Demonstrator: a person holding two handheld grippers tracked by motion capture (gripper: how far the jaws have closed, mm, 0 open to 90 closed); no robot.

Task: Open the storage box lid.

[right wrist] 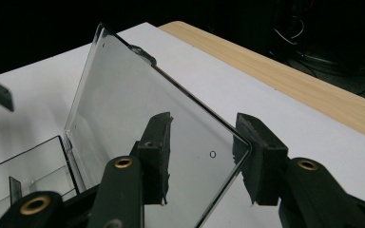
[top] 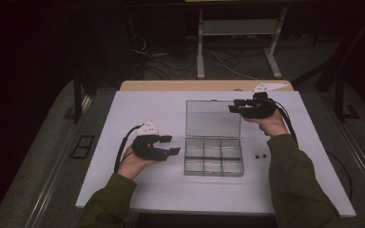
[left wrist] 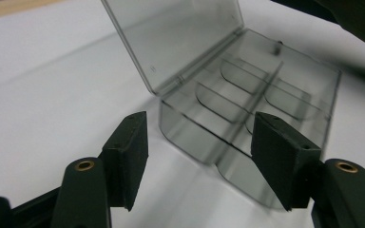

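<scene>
Jaws of the left gripper (left wrist: 197, 156) stand apart with nothing between them, pointing at the near corner of the clear box (left wrist: 266, 109), close but not touching. Jaws of the right gripper (right wrist: 204, 156) are also apart, with the corner of the lid (right wrist: 138, 109) between them; the pads do not seem to press it. So the box is already open, lid standing up. Its little rooms look empty. Two small black bits (top: 261, 156) lie on the white table (top: 138, 114) beside the box, probably waiting to go in.

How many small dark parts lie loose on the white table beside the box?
2: two small dark round parts lie side by side on the white table, just right of the clear plastic compartment box. Others may be hidden behind the person's arms.
</scene>
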